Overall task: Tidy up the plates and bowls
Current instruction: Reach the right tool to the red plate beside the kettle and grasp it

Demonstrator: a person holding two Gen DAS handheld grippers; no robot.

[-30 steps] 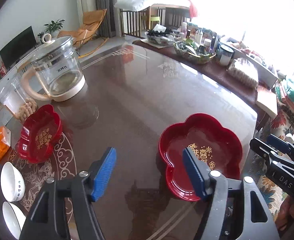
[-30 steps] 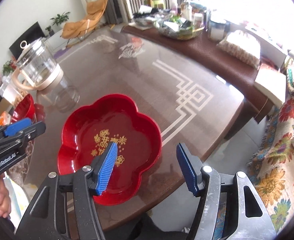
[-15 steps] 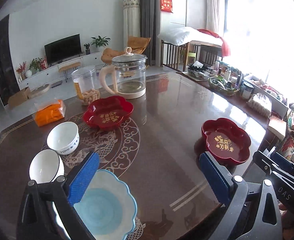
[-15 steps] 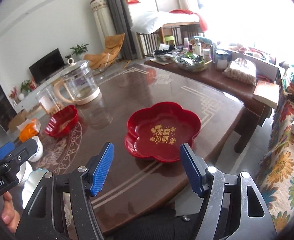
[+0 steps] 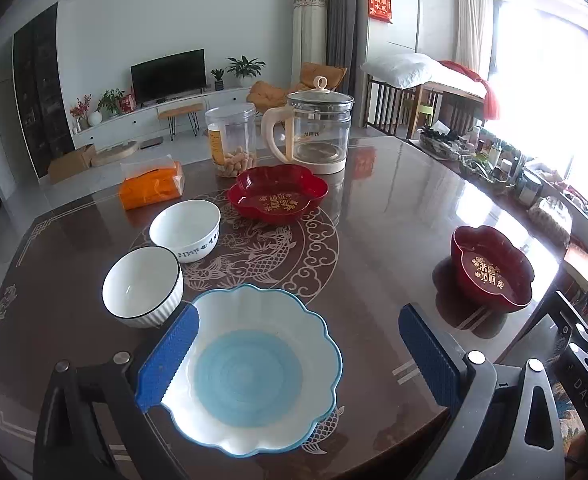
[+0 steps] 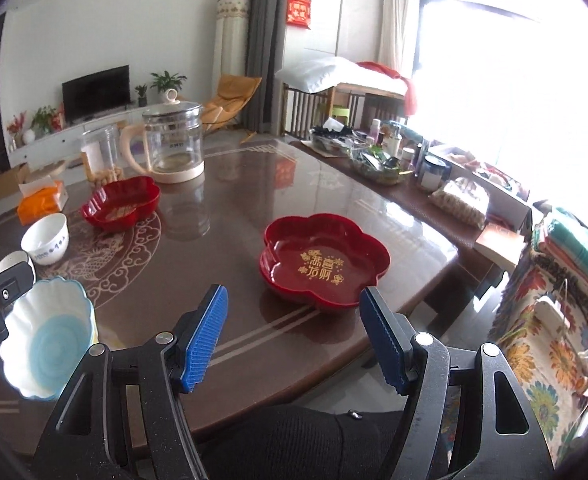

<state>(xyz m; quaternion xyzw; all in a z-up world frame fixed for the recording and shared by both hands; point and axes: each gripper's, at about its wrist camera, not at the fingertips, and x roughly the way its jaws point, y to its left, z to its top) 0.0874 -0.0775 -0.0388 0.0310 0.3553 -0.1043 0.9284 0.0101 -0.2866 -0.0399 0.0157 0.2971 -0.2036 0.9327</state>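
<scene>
A scalloped white-and-blue plate [image 5: 253, 372] lies at the table's near edge, under and between the wide-apart jaws of my open left gripper [image 5: 298, 310]; the pads do not press it. Left of it sit a ribbed white bowl [image 5: 141, 284] and a second white bowl [image 5: 185, 230]. One red flower-shaped dish [image 5: 277, 194] is further back. Another red dish [image 6: 324, 258] rests just ahead of my open right gripper [image 6: 294, 290], which has nothing between its fingers. The blue plate [image 6: 49, 340] also shows at the left of the right wrist view.
A glass kettle [image 5: 314, 136], a clear snack jar [image 5: 231, 144] and an orange tissue pack [image 5: 151, 184] stand at the back of the brown table [image 5: 374, 208]. A cluttered side bench [image 6: 394, 160] runs along the right. A dark-clothed person [image 6: 294, 440] is at the near edge.
Both grippers drew back from the near red dish, which stays on the table. The left one swung left over the blue plate and its jaws spread wider.
</scene>
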